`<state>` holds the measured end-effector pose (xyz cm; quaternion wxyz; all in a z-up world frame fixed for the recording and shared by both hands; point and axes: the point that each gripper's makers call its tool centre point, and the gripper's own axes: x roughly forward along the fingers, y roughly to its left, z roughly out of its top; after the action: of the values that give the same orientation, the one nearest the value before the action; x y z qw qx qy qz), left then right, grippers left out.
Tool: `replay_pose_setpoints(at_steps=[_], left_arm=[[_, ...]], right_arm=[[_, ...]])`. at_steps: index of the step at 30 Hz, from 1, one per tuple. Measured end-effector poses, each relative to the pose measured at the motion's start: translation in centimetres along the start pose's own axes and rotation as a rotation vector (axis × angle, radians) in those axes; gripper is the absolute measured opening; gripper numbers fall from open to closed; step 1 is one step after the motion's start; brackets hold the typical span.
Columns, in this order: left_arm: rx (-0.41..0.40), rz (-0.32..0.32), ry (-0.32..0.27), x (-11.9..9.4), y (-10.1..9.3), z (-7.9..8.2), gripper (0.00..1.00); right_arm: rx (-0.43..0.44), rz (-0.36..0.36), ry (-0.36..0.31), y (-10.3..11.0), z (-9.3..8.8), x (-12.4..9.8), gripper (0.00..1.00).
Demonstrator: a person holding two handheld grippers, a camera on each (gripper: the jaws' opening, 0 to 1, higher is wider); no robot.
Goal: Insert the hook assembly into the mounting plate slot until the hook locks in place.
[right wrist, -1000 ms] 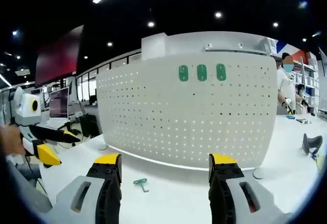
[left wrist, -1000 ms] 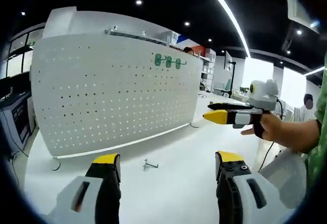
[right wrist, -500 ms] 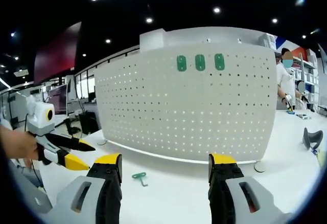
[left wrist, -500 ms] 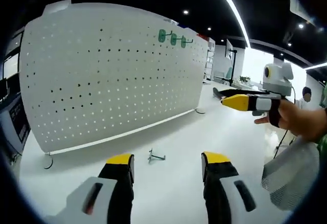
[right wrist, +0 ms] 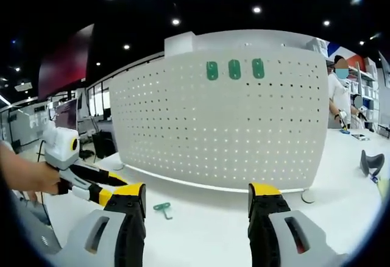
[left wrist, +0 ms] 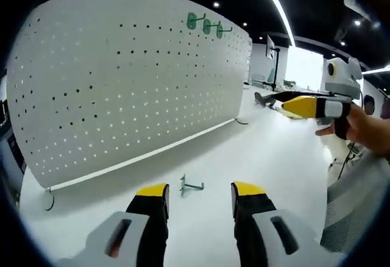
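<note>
A big white perforated mounting plate [left wrist: 128, 84] stands upright on the white table [left wrist: 268, 157]; the right gripper view sees it head-on [right wrist: 231, 133]. Three green hooks [right wrist: 234, 69] hang near its top edge [left wrist: 206, 24]. One loose green hook [left wrist: 190, 185] lies flat on the table before the plate [right wrist: 162, 208]. My left gripper [left wrist: 198, 195] is open just short of that hook, which sits in line with the gap. It also enters the right gripper view from the left [right wrist: 105, 185]. My right gripper [right wrist: 196, 197] is open and empty, held off to the side above the table [left wrist: 274, 102].
A person [right wrist: 338, 96] stands behind the plate's right end. A black object [right wrist: 368, 166] rests on the table at far right. The plate's small foot [right wrist: 308, 197] sits at its lower right corner. Desks with monitors [right wrist: 67, 117] lie beyond the left side.
The left gripper has moved forward and down toward the loose hook, and its jaws have narrowed. In the right gripper view it has come in closer to the hook.
</note>
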<state>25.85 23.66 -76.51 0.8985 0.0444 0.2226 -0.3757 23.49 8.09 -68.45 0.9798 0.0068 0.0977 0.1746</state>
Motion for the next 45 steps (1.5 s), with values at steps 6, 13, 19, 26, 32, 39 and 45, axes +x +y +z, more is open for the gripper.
replay_pose_setpoints(at_steps=[6, 13, 19, 26, 32, 39, 45], left_arm=[[0.016, -0.011, 0.030, 1.6, 0.3, -0.6, 0.36], [0.032, -0.017, 0.058, 3.2, 0.6, -1.3, 0.30], [0.047, -0.003, 0.091, 4.1, 1.1, -2.1, 0.27], [0.085, -0.003, 0.121, 5.3, 1.5, -2.8, 0.22], [0.098, -0.009, 0.134, 5.9, 1.5, -3.2, 0.18], [0.123, -0.003, 0.156, 6.7, 1.8, -3.6, 0.15], [0.145, -0.002, 0.168, 7.1, 1.8, -3.6, 0.12]], right_arm=[[0.005, -0.008, 0.005, -0.5, -0.1, 0.0, 0.69], [0.009, -0.008, 0.009, -0.5, -0.2, 0.1, 0.68], [0.012, -0.011, 0.007, -0.8, -0.2, 0.1, 0.67], [0.018, -0.012, 0.011, -1.0, -0.3, 0.2, 0.66], [0.017, -0.004, 0.018, -0.8, -0.5, 0.4, 0.66], [0.023, -0.003, 0.022, -0.9, -0.6, 0.4, 0.64], [0.023, -0.004, 0.022, -1.1, -0.6, 0.5, 0.64]])
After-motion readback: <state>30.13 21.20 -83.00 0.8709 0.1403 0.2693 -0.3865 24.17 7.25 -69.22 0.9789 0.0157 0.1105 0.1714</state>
